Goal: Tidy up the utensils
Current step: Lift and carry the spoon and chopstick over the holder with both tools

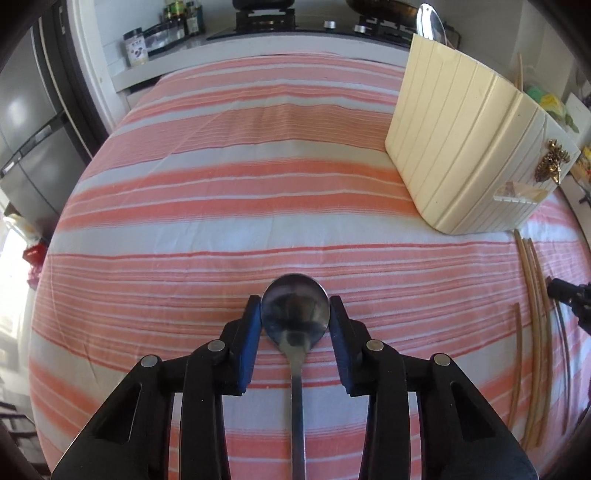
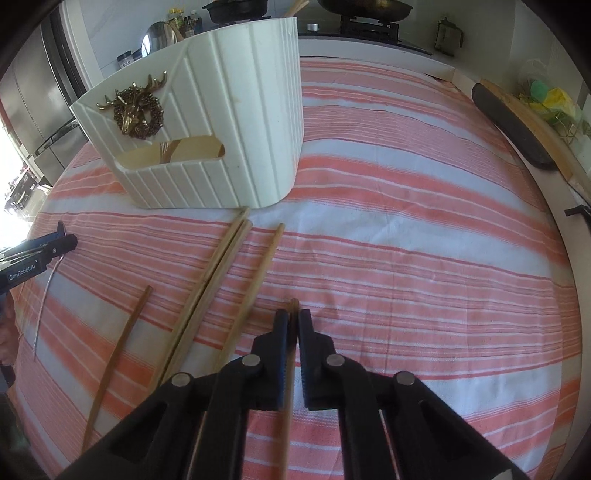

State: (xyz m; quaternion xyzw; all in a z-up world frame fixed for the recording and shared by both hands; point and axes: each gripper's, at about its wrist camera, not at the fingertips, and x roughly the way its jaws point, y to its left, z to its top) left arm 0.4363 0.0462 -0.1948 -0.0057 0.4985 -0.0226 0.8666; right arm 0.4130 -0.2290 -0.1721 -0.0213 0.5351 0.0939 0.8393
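Two black grippers with blue pads work over a cloth striped in coral and pale grey, soft and slightly creased. In the left wrist view the left gripper sits at bottom centre, its pads pressed against both sides of the bowl of a polished steel spoon, whose thin handle runs back between the fingers to the bottom edge. In the right wrist view the right gripper is nearly closed on a single bamboo chopstick, the rounded tip poking out just past the pads.

A cream plastic utensil holder with ribbed walls and rounded corners stands at upper left of that view, a brass deer-head ornament on its face and a low front pocket showing pale wooden pieces. Four more chopsticks lie loose on the cloth left of the gripper; two of them lie side by side, touching, their far ends just short of the holder's base.

Wide bare cloth spreads to the right in the right wrist view, bounded at far right by a dark-edged wooden board. In the left wrist view the cloth's far edge meets a counter with a stove.
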